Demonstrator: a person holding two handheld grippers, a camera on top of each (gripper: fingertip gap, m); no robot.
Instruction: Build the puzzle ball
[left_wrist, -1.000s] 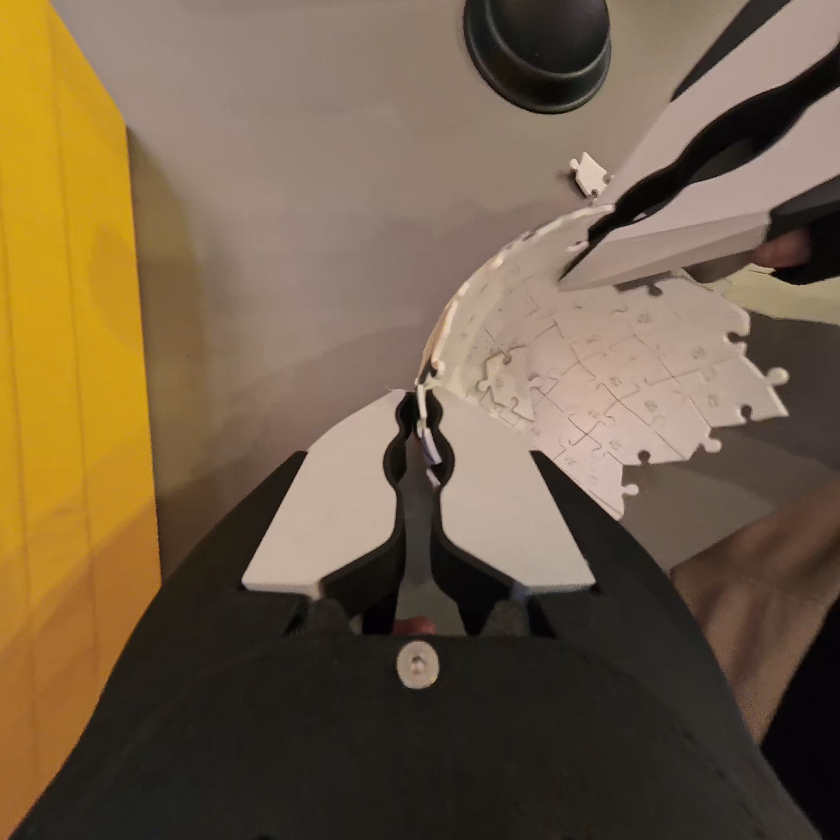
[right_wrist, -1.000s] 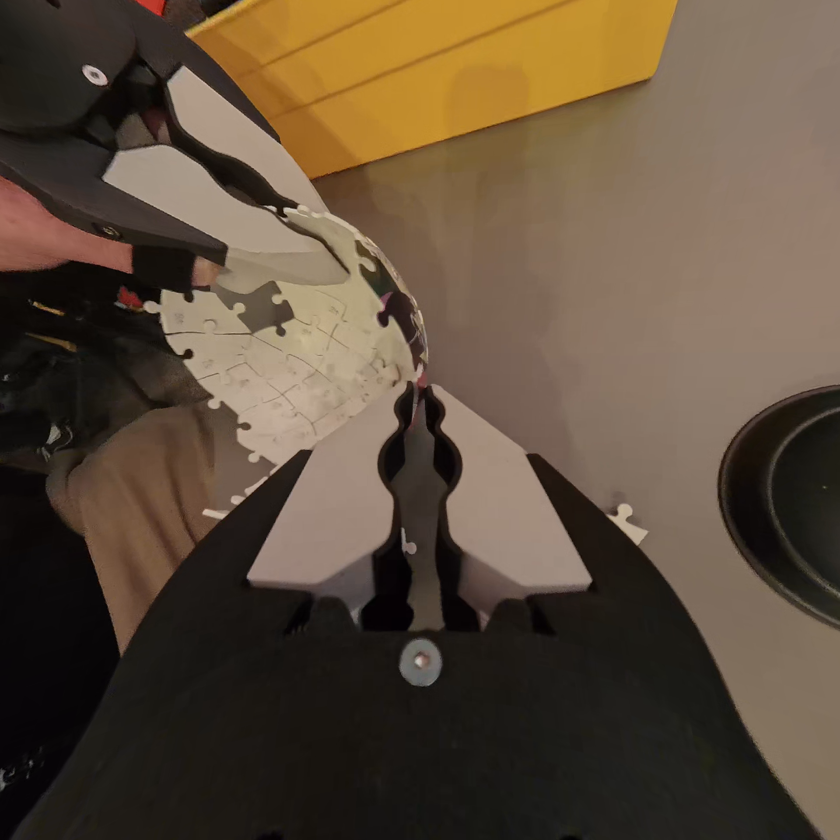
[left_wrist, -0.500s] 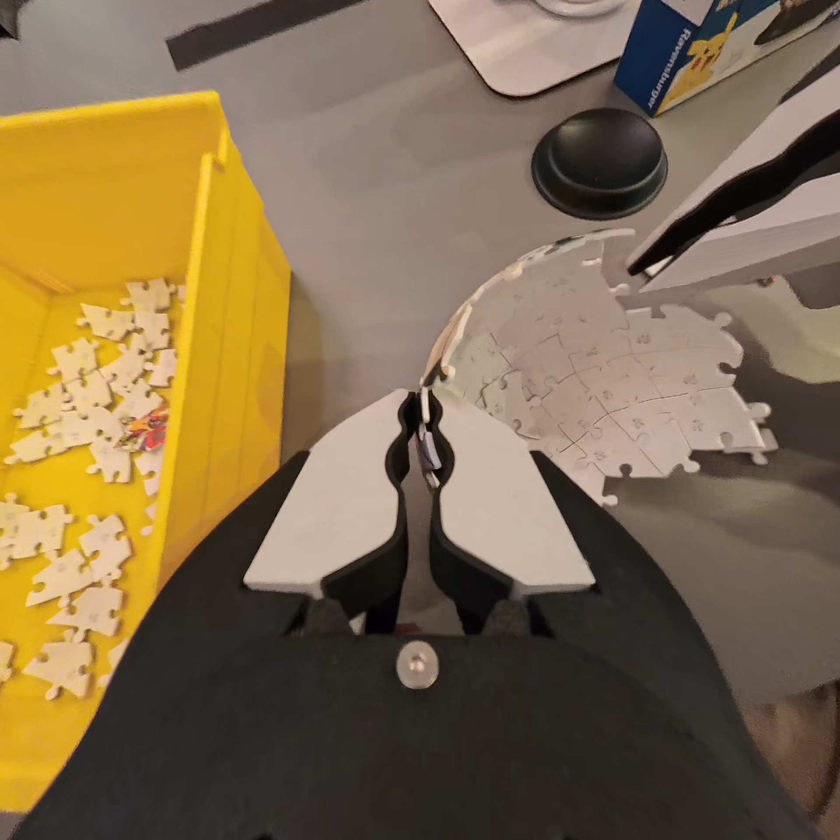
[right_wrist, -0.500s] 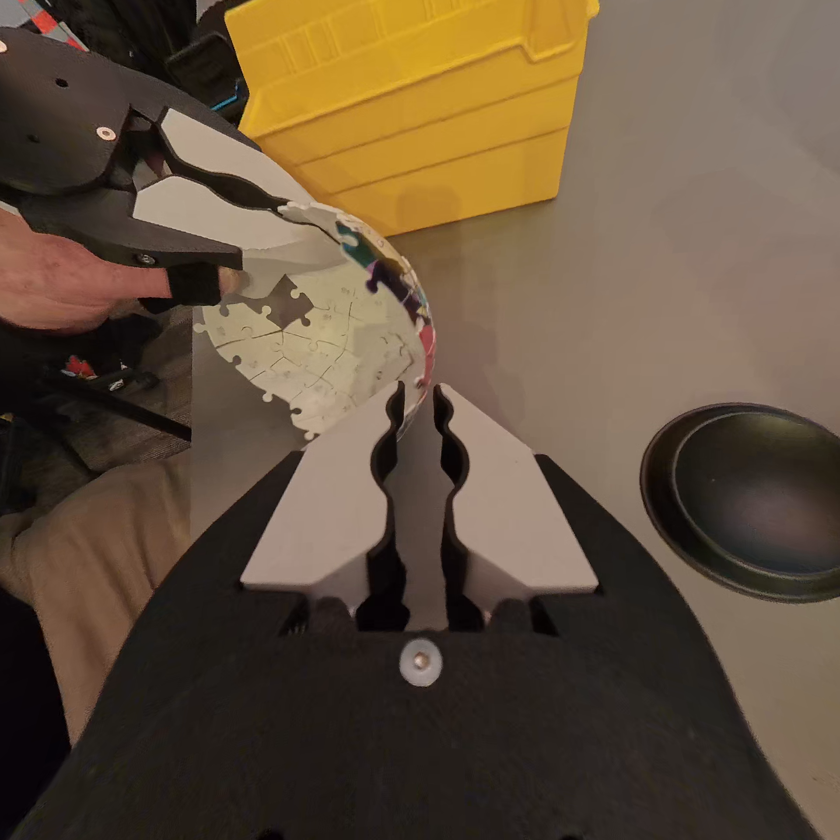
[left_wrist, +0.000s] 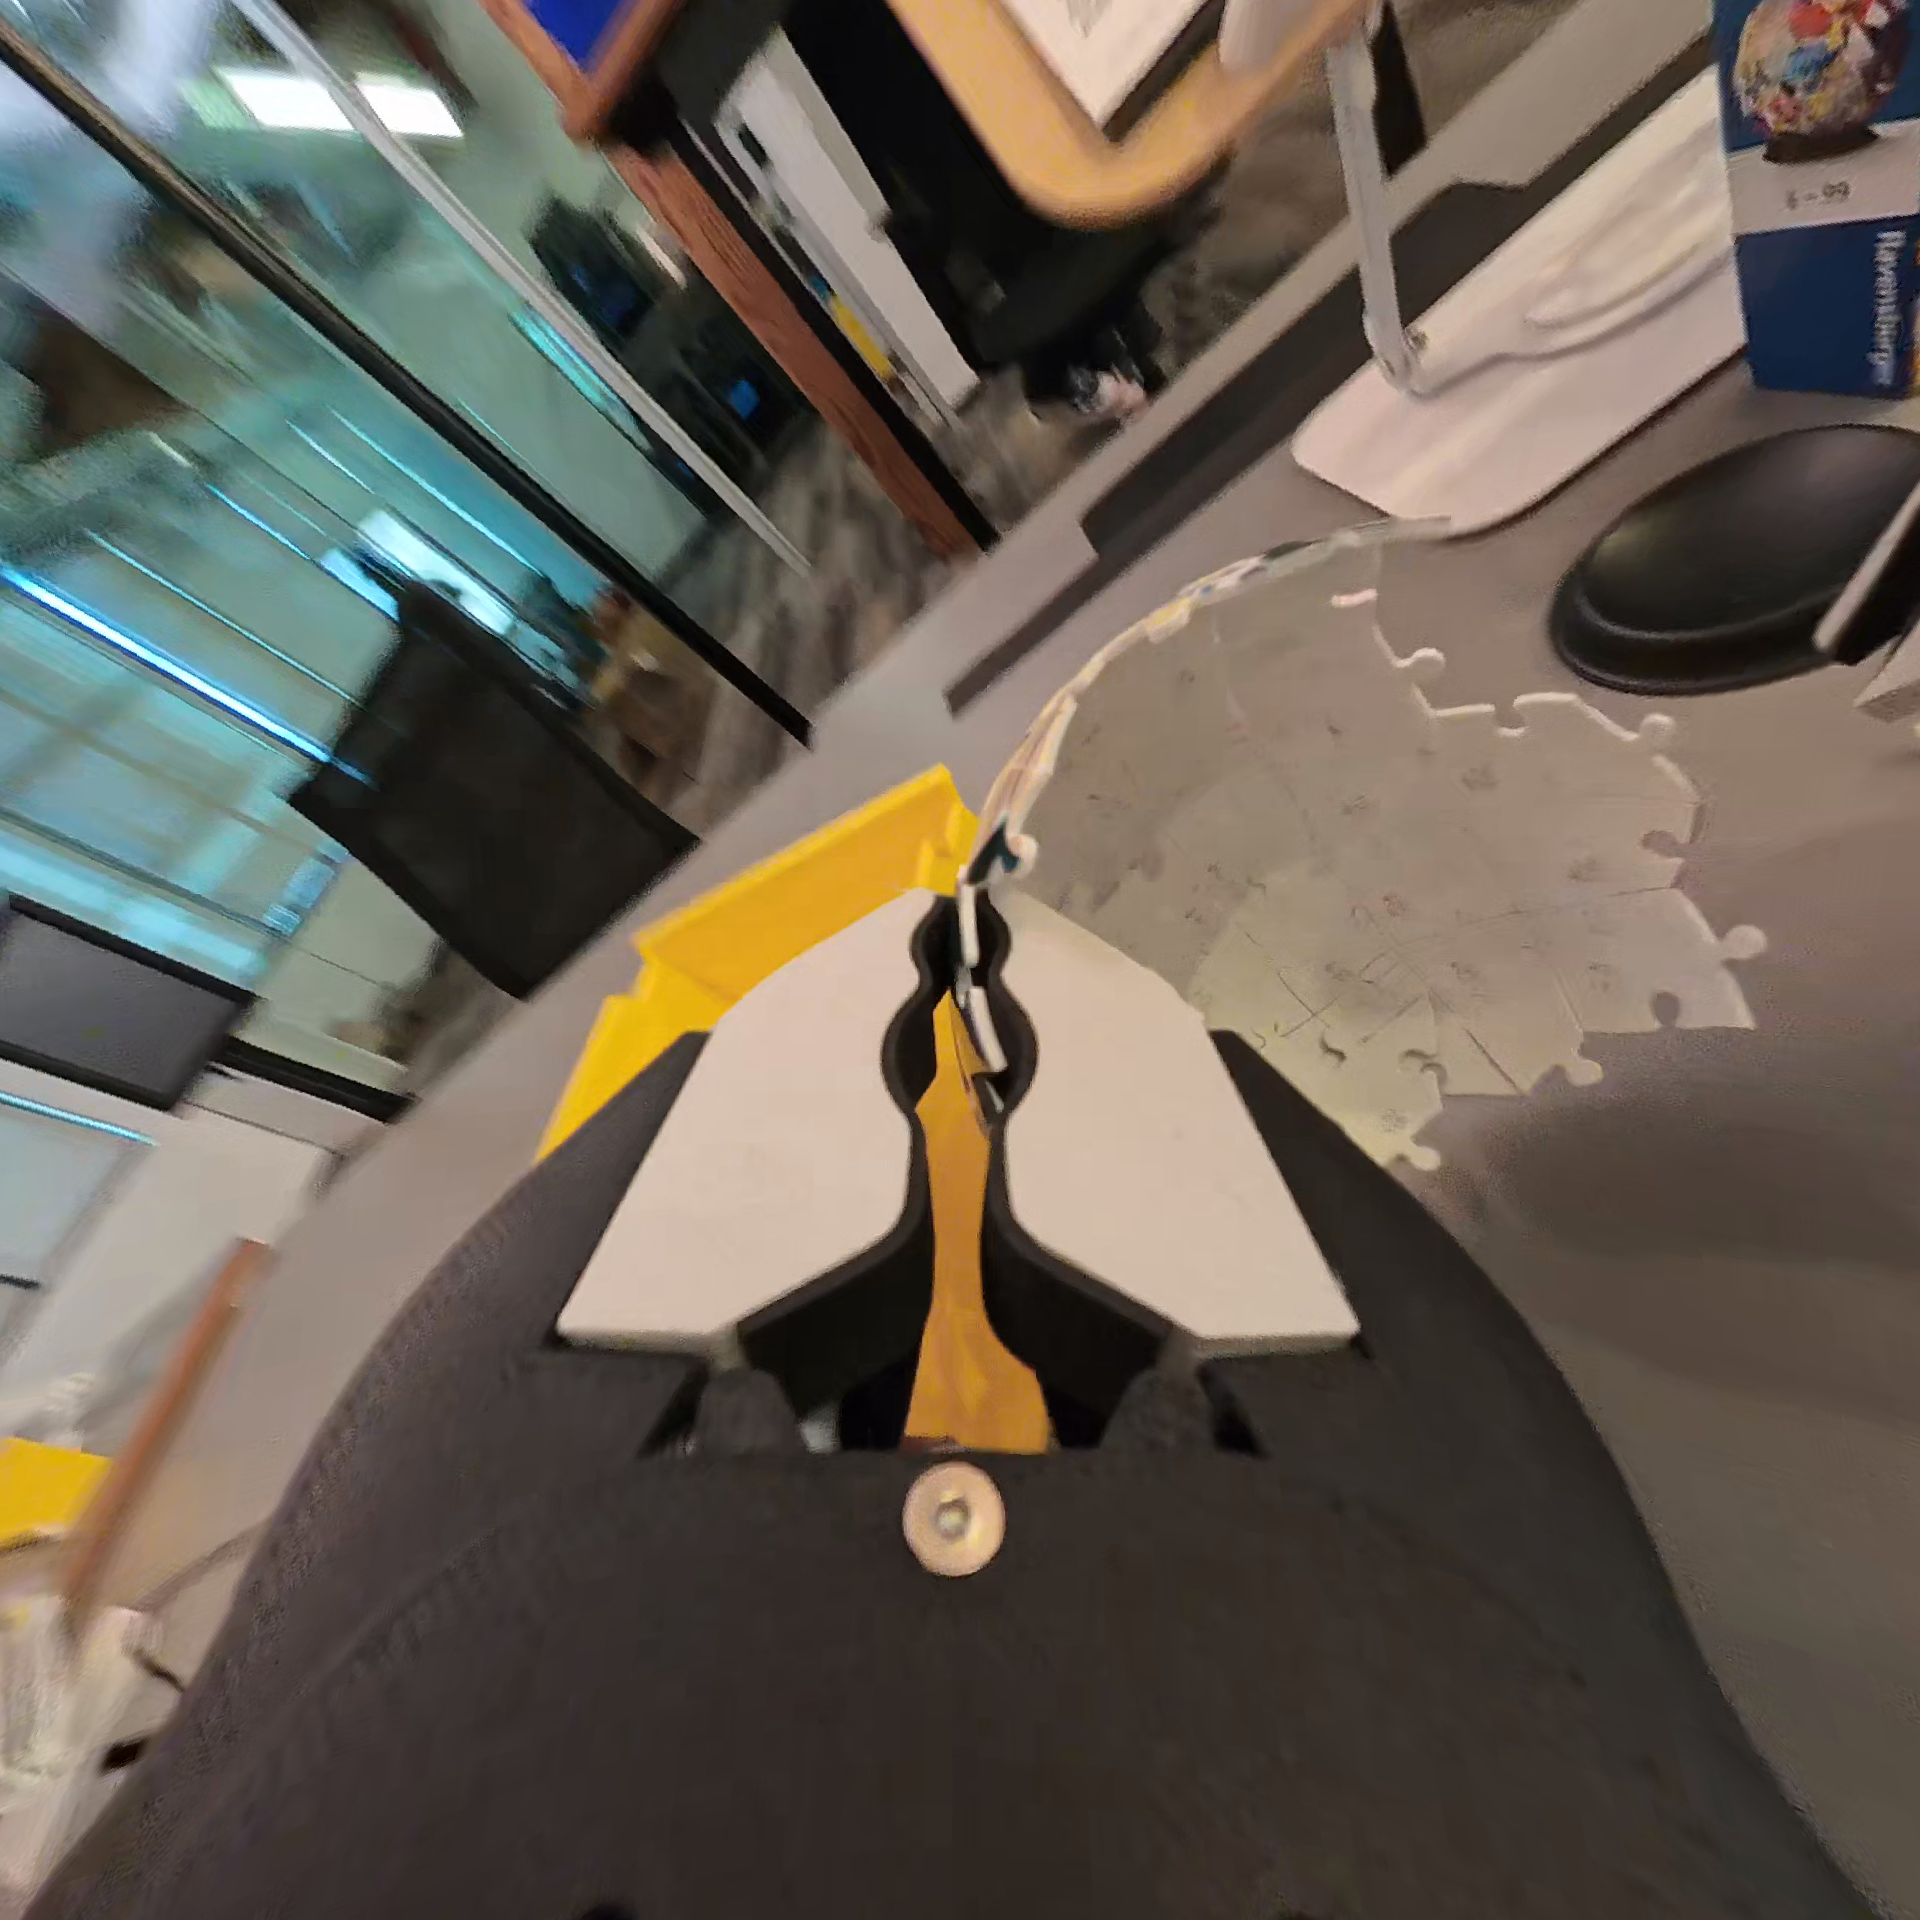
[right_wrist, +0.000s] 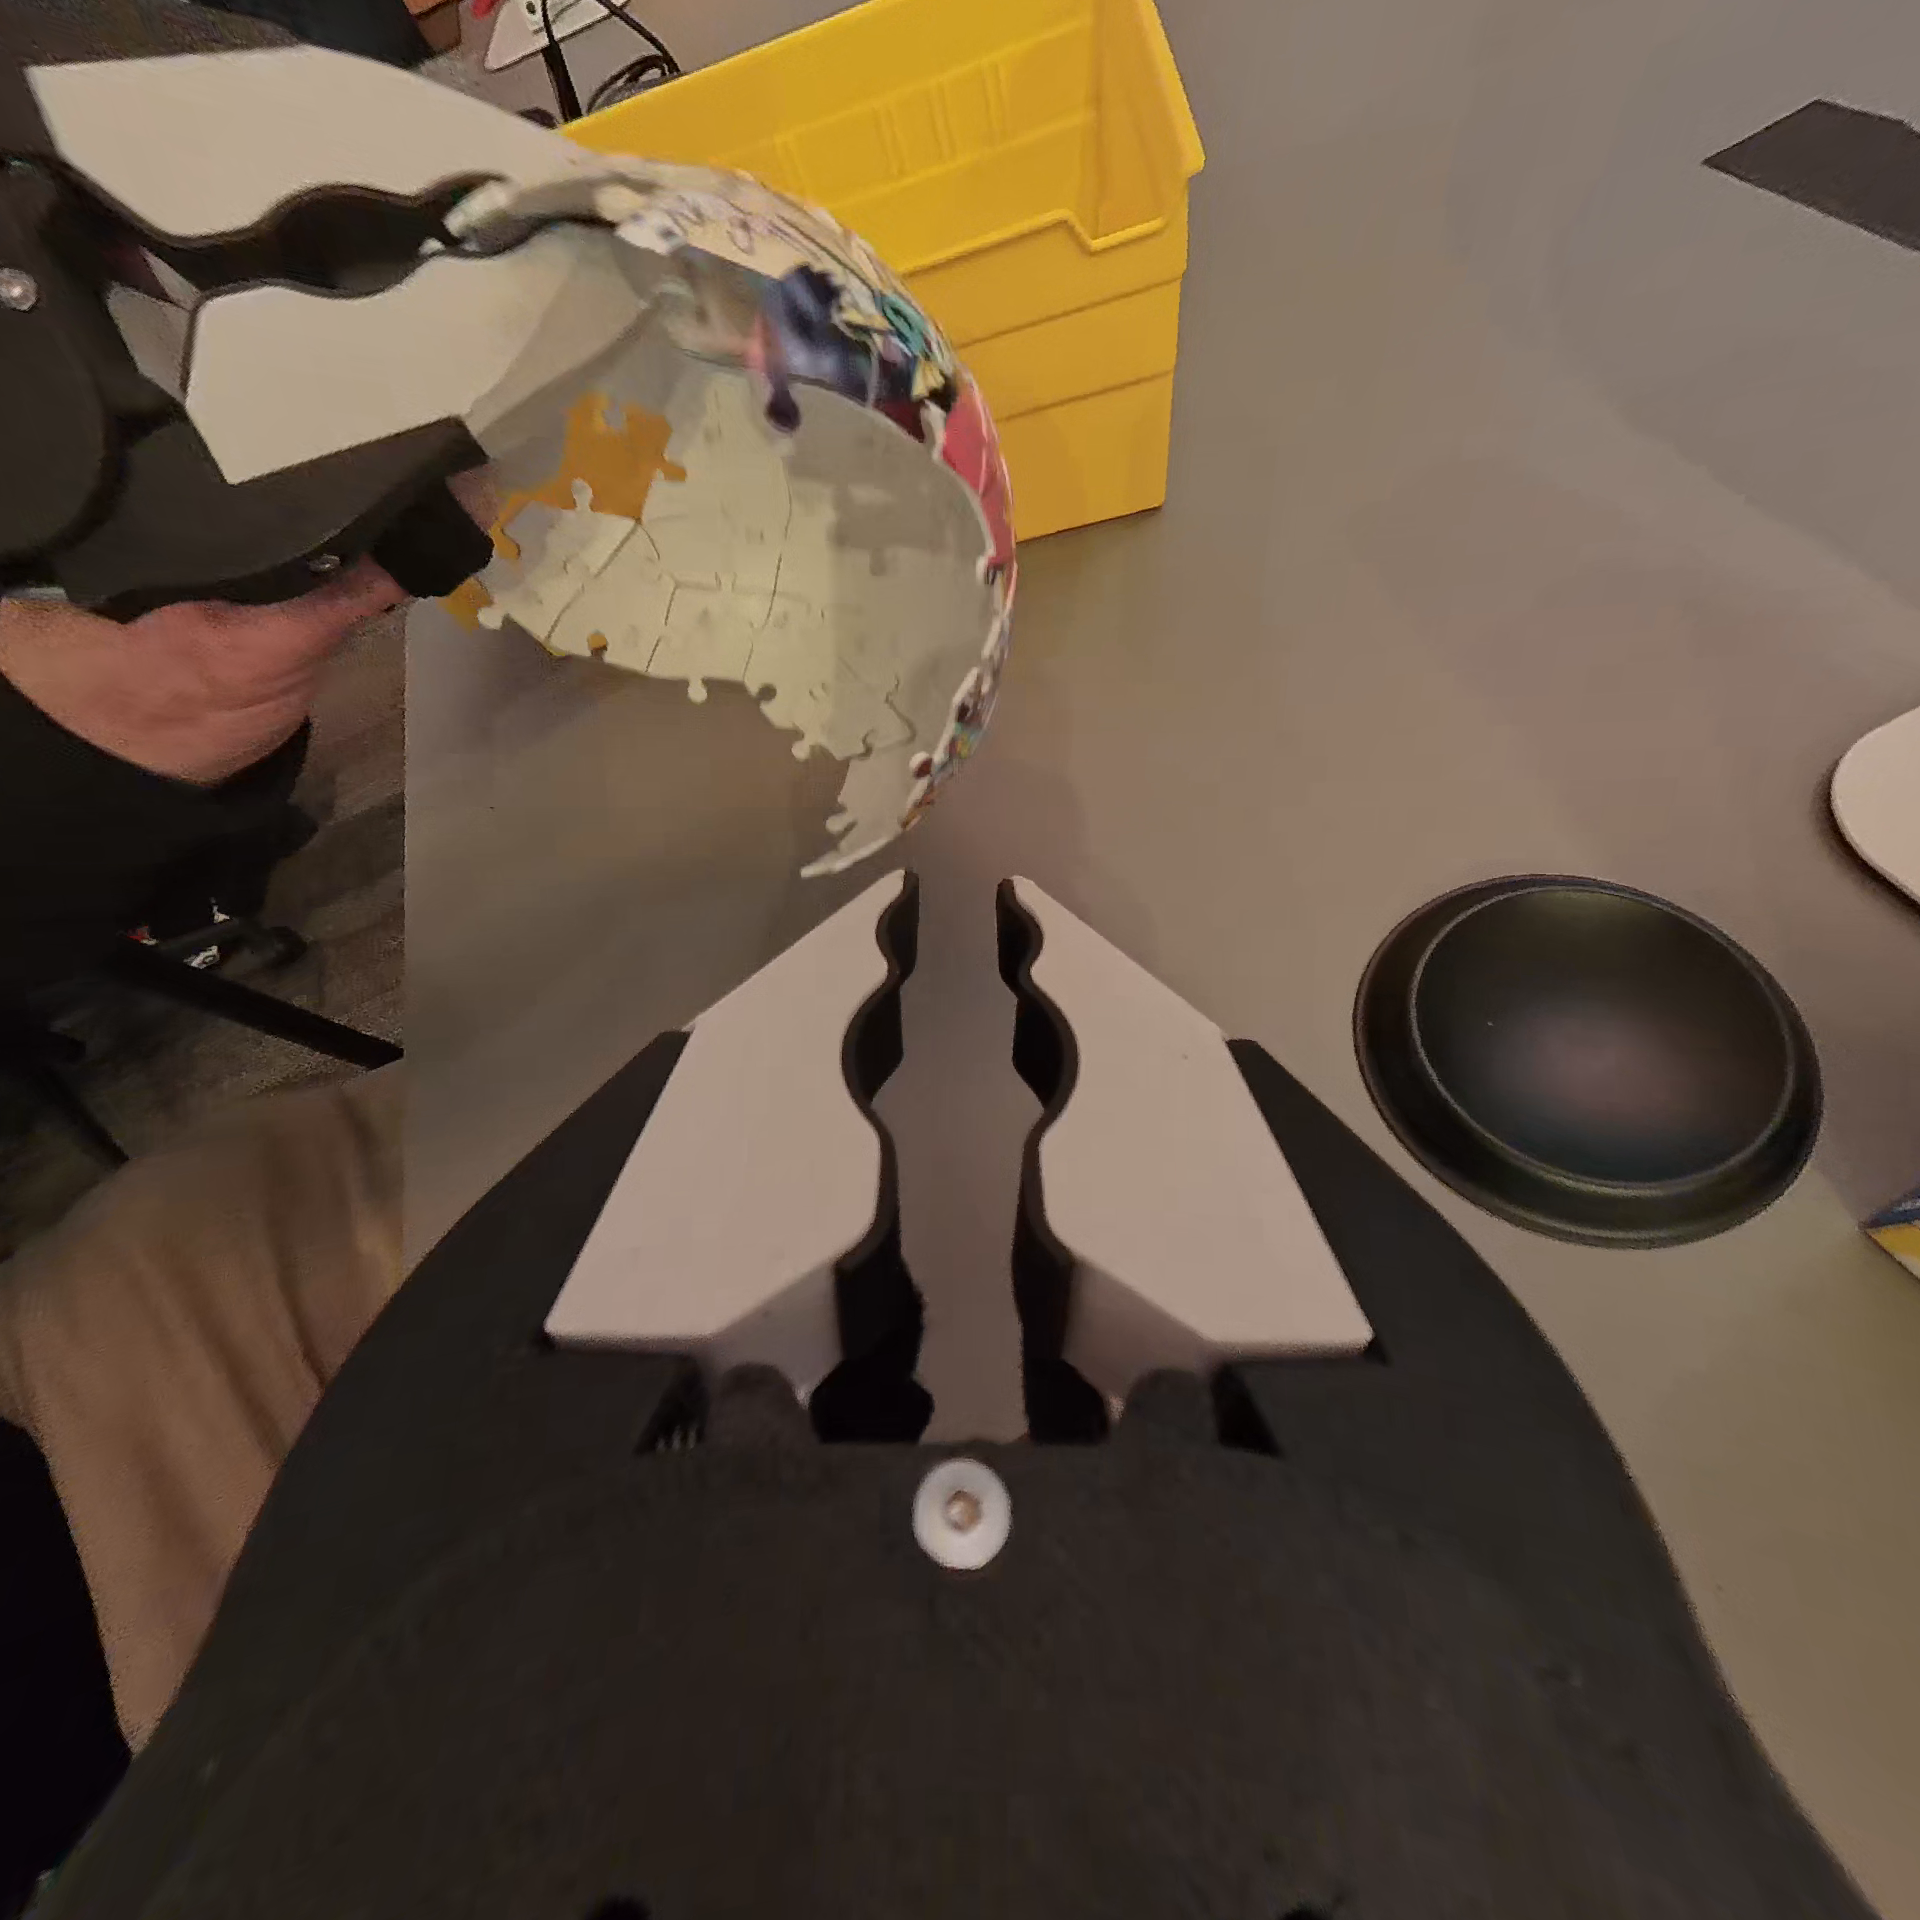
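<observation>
The partly built puzzle ball (left_wrist: 1382, 862) is a curved shell of joined pieces, pale grey inside and coloured outside. My left gripper (left_wrist: 971, 925) is shut on the shell's rim and holds it up above the grey table. In the right wrist view the shell (right_wrist: 769, 540) hangs at upper left, pinched by the left gripper (right_wrist: 468, 223). My right gripper (right_wrist: 956, 883) is open and empty, just below the shell's lower edge and apart from it.
A yellow bin (right_wrist: 997, 239) stands behind the shell. A black round stand (right_wrist: 1590, 1049) sits on the table at right, also in the left wrist view (left_wrist: 1756, 561). A blue puzzle box (left_wrist: 1829, 187) and a white mat (left_wrist: 1538, 343) lie farther back. A person's hand (right_wrist: 177, 675) holds the left gripper. My hands' fingertips stand some 15 centimetres from each other.
The left gripper has lifted and tilted the shell upward. The right gripper has let go of the shell's rim, opened and drawn back below it.
</observation>
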